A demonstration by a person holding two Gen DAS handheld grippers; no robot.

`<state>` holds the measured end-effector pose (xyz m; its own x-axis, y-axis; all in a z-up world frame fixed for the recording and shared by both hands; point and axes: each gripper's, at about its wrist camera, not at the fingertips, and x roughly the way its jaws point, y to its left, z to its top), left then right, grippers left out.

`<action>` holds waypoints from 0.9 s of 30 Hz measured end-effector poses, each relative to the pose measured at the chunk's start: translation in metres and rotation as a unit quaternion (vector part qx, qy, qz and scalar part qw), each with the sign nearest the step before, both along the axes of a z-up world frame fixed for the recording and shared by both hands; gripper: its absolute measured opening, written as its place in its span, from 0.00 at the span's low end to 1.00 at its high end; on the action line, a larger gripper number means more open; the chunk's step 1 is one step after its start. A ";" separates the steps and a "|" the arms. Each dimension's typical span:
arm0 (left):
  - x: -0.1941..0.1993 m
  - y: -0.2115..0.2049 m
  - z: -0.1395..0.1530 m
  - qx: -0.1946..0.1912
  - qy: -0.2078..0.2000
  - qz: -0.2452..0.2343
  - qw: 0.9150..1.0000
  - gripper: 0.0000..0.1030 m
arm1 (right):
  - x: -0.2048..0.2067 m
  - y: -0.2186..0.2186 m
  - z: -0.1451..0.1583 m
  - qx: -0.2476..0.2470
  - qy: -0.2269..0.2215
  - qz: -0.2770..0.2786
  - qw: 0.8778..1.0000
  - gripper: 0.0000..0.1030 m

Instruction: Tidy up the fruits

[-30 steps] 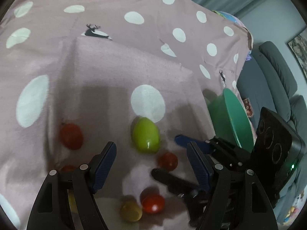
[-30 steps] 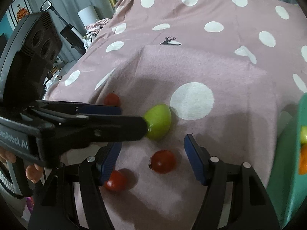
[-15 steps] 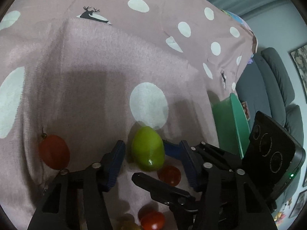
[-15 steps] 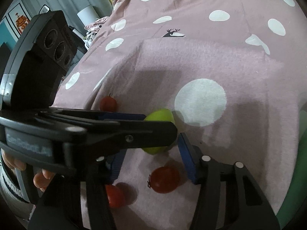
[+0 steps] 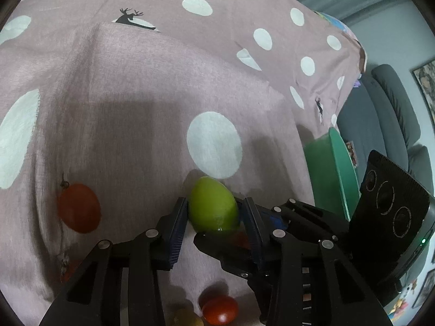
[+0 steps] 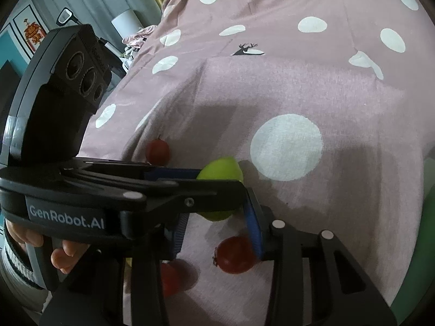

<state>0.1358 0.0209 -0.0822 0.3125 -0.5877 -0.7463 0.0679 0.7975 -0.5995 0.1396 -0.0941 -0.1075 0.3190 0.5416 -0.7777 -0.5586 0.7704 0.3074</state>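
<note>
Left wrist view: my left gripper (image 5: 213, 217) has just been closing, and its blue fingers (image 5: 178, 225) now press both flanks of the green fruit (image 5: 212, 205), so I am clenched on it. It lies on the spotted pink cloth (image 5: 136, 95) over the tabletop, just below a big white dot. Its long axis runs away from me, the narrower end tipped toward the far edge. A red tomato (image 5: 79, 207) sits off to the left, another red tomato (image 5: 220, 309) and a yellowish one (image 5: 187, 320) at the near edge. The green bowl (image 5: 330, 179) stands at the right edge.

Right wrist view: my right gripper (image 6: 217, 233) has also been closing. Its right finger (image 6: 251, 226) touches a red tomato (image 6: 235, 254) that lies between the fingers; my left tool hides the other pad, so I cannot tell whether I grip it. The green fruit pokes out behind that tool.

I judge the sorting unfinished: at least five fruits remain on the cloth, none visibly in the bowl.
</note>
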 end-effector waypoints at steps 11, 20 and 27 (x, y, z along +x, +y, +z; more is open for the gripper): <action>-0.033 -0.013 0.023 0.001 -0.027 -0.011 1.000 0.40 | -0.036 -0.016 0.018 0.021 -0.020 -0.008 1.000 0.39; -0.062 -0.031 0.044 0.011 -0.047 -0.025 0.999 0.40 | -0.073 -0.028 0.036 0.022 -0.041 -0.008 0.999 0.39; -0.080 -0.043 0.059 0.016 -0.059 -0.032 0.998 0.40 | -0.094 -0.038 0.048 0.027 -0.055 -0.014 0.998 0.39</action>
<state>0.0556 -0.0217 -0.0231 0.3626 -0.5850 -0.7254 0.1883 0.8084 -0.5578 0.0455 -0.1317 -0.0597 0.4158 0.5725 -0.7067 -0.5705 0.7693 0.2875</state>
